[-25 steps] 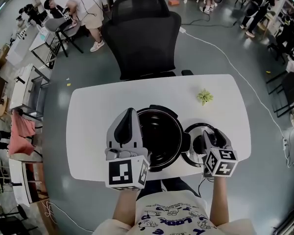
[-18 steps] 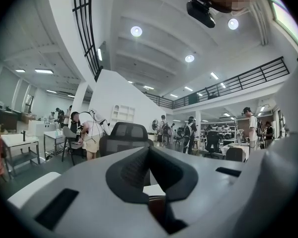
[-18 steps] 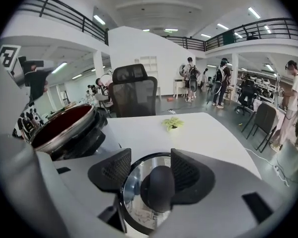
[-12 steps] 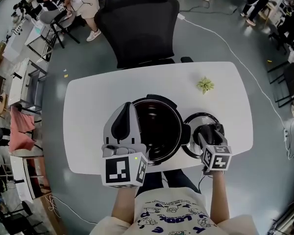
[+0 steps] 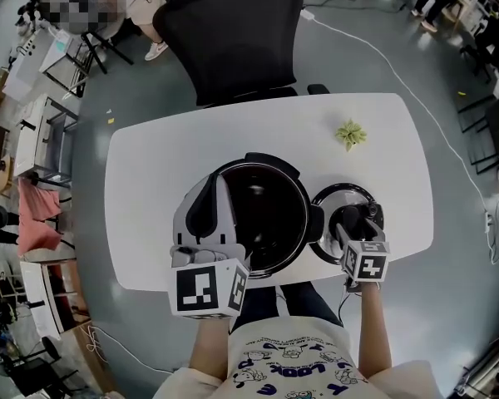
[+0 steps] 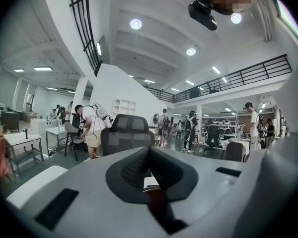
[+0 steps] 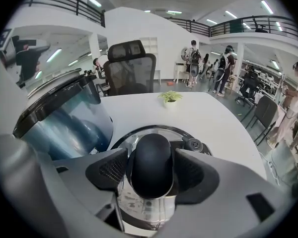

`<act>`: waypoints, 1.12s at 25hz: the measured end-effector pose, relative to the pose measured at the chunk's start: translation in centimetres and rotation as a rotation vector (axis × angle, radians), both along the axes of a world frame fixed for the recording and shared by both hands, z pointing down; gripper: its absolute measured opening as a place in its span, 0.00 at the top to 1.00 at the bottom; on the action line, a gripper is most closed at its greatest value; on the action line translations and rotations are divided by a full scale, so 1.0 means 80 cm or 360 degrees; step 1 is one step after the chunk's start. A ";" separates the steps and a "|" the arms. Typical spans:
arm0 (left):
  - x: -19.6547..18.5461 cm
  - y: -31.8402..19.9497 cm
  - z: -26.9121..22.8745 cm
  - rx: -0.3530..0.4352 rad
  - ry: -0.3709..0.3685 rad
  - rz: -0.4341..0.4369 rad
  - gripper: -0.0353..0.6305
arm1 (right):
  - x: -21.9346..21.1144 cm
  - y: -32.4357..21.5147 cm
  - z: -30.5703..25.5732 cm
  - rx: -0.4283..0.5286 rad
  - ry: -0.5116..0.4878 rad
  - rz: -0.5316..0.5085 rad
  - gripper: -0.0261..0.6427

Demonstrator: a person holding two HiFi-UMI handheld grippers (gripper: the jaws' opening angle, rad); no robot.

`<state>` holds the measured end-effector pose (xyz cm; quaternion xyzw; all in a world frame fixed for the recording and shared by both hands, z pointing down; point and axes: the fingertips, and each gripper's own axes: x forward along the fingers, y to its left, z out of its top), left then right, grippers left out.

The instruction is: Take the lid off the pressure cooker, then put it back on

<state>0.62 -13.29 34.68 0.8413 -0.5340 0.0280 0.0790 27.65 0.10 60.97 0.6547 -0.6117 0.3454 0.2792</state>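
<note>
My right gripper (image 5: 355, 221) has come down a bit since a second ago, and the lid (image 5: 328, 199) now lies flat on the bench (image 5: 150, 181), at three o'clock from the pressure cooker (image 5: 270, 214) and just beside it. Its jaws have just been opening. The black knob (image 7: 150, 165) sits between them, but I think they no longer squeeze it. My left gripper (image 5: 219, 191) is closed on nothing, at the pot's nine o'clock side. So I think the lid is off and let go. Next I must grab the knob again and put the lid back on.
</note>
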 end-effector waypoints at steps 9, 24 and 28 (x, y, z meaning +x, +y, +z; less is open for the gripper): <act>-0.001 -0.002 0.012 -0.0034 -0.0018 -0.0018 0.93 | 0.002 -0.003 0.024 -0.0076 -0.0002 -0.0043 0.48; -0.007 -0.014 0.029 -0.0078 -0.0036 -0.0044 0.93 | 0.001 -0.014 0.039 -0.0131 -0.0021 -0.0089 0.50; -0.004 -0.015 0.031 -0.0087 -0.0035 -0.0046 0.93 | 0.003 -0.015 0.038 -0.0108 -0.0017 -0.0084 0.50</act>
